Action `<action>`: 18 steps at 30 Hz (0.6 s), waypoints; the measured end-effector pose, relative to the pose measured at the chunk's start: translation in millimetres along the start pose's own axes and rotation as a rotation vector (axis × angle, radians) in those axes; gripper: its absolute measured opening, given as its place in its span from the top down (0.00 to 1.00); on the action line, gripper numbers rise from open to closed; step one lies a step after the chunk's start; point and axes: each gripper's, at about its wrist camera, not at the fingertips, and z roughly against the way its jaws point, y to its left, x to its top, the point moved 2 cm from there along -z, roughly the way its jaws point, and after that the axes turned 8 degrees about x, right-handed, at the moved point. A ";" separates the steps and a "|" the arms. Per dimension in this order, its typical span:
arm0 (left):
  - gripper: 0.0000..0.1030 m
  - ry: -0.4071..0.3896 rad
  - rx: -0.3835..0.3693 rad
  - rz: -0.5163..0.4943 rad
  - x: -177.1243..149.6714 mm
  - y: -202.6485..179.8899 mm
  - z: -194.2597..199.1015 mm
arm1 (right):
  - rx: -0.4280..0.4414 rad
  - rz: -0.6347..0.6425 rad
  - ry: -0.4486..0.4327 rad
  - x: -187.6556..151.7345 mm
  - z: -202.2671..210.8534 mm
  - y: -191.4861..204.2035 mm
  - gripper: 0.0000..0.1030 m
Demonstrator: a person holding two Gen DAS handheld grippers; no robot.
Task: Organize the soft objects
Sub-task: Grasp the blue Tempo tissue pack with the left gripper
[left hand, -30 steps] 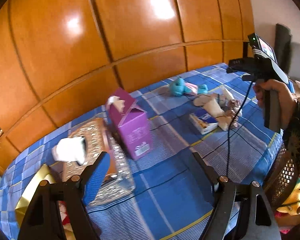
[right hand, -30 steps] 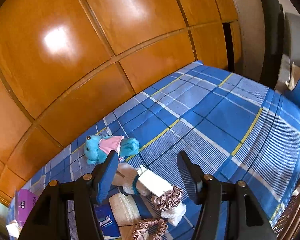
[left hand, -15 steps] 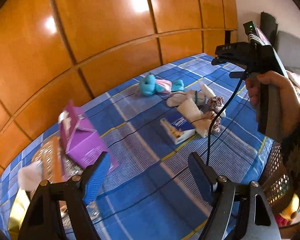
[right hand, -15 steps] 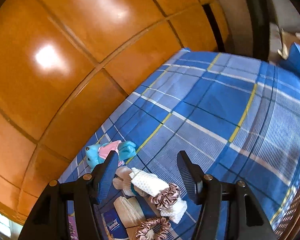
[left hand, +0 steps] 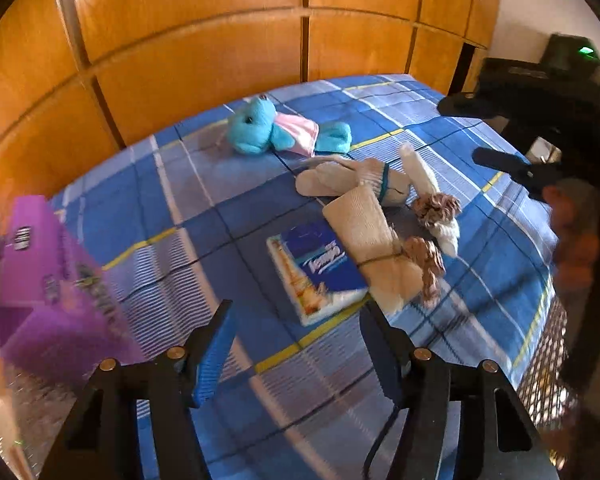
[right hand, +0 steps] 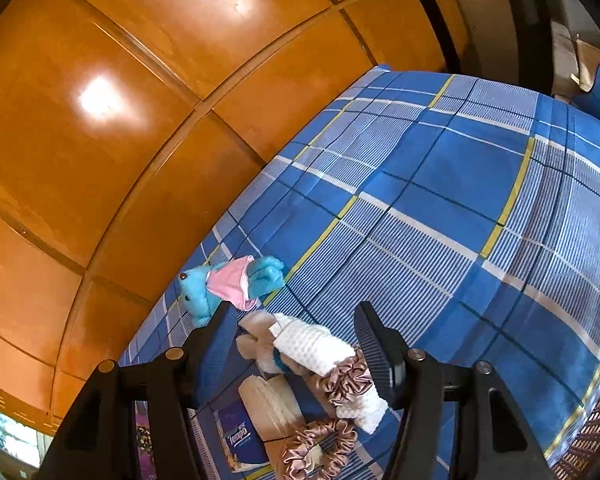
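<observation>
Left tool [left hand: 296,338] with jaws spread wide and nothing between them, raised and angled downward; right tool [right hand: 296,338] likewise spread and unloaded, its black body visible in the left wrist view, gripped by the person's blurred right hand [left hand: 576,236].

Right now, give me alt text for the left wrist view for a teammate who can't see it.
The open left gripper hovers over a blue plaid bedspread, aimed at a Tempo tissue pack beside rolled cream cloths and satin scrunchies. A blue plush toy lies beyond; a purple box sits left, the right gripper at right.
</observation>
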 end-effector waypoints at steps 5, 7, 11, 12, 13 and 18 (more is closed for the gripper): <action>0.36 0.057 -0.035 0.073 19.0 -4.6 -31.0 | 0.006 0.006 0.020 -1.6 -4.3 2.5 0.40; 0.36 0.078 -0.032 0.084 24.4 -6.7 -43.4 | 0.005 0.009 0.023 -1.8 -5.3 3.4 0.40; 0.36 0.122 -0.042 0.111 30.1 -8.0 -63.6 | 0.002 0.014 0.034 -2.7 -7.9 4.6 0.40; 0.36 0.128 -0.039 0.110 31.5 -8.4 -68.2 | 0.001 0.015 0.040 -3.1 -9.0 4.8 0.40; 0.36 0.134 -0.030 0.110 31.7 -7.4 -72.8 | -0.002 0.017 0.046 -3.4 -10.6 5.1 0.40; 0.45 0.140 -0.070 0.150 10.6 11.8 -66.9 | 0.006 0.030 0.072 -5.5 -15.2 7.4 0.40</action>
